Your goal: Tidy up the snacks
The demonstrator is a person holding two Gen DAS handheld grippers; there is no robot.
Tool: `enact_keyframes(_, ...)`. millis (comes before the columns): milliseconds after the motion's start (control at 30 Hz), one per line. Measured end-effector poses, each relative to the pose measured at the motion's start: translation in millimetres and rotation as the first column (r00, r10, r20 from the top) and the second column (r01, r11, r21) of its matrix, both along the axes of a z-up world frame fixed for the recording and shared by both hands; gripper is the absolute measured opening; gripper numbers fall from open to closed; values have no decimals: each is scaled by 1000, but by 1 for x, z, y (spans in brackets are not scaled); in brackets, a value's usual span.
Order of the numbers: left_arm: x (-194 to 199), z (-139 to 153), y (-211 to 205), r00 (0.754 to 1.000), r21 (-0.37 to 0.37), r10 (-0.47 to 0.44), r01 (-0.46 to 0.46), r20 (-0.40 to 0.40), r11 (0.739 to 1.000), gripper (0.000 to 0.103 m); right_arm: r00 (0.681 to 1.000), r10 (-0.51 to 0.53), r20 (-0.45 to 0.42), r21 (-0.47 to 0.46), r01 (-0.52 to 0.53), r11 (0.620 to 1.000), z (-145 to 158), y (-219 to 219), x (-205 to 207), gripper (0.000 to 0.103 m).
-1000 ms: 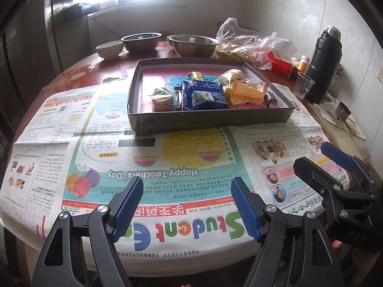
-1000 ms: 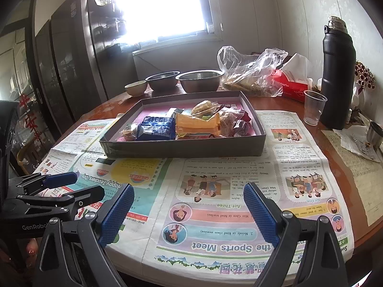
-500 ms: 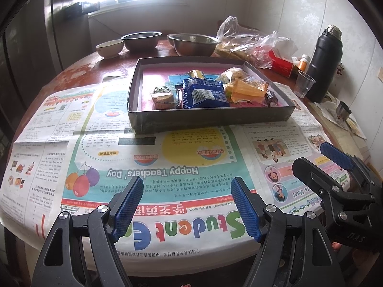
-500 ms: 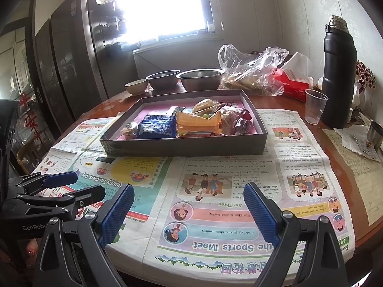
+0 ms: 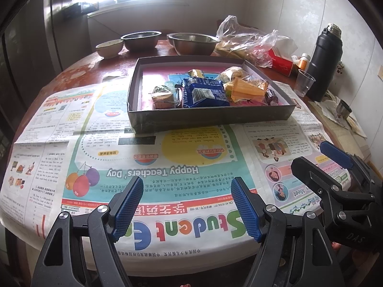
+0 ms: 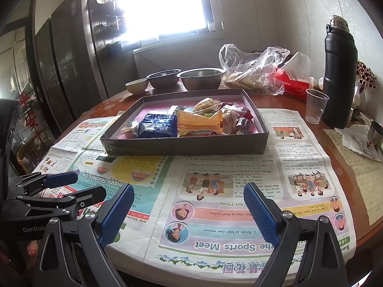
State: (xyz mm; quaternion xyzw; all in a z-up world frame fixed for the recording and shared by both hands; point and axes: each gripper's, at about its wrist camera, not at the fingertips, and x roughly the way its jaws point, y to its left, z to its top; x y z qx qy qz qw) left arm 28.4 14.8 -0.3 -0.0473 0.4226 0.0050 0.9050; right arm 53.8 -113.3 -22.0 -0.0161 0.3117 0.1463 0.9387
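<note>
A shallow grey box point(image 5: 210, 119) point(image 6: 184, 147) lies on the newspaper in the middle of the table. Several wrapped snacks are piled inside it: a blue packet point(image 5: 204, 93) point(image 6: 159, 125), an orange packet point(image 5: 246, 89) point(image 6: 199, 122), a small round pastry point(image 5: 162, 95) and dark red wrappers point(image 6: 241, 122). My left gripper point(image 5: 186, 209) hovers open over the newspaper's near edge, nothing between its blue pads. My right gripper point(image 6: 189, 215) is likewise open and empty, well short of the box. Each gripper shows at the other view's side.
Newspaper point(image 5: 167, 167) covers the round wooden table. Behind the box stand two metal bowls point(image 5: 194, 43), a small ceramic bowl point(image 5: 110, 47) and a plastic bag of food point(image 5: 249, 43). At the right are a red tissue box point(image 6: 292, 83), a clear cup point(image 6: 316, 106) and a black flask point(image 6: 340, 71).
</note>
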Motion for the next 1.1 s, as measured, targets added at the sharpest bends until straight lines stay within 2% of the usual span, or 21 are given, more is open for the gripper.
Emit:
enact_keyframes(800, 10, -8, 3, 999, 13, 23, -23, -31, 1000, 77, 1000, -18, -10, -6, 18, 1000, -5, -4, 8, 93)
enact_keyframes(933, 10, -5, 7, 999, 31, 46, -45, -18, 998, 77, 1000, -21, -12, -10, 21, 1000, -7, -4, 9, 93)
enact_keyframes(1100, 9, 2, 24, 996, 17, 90, -90, 19, 996, 77, 999, -27, -19, -10, 26, 1000, -8, -7, 14, 93)
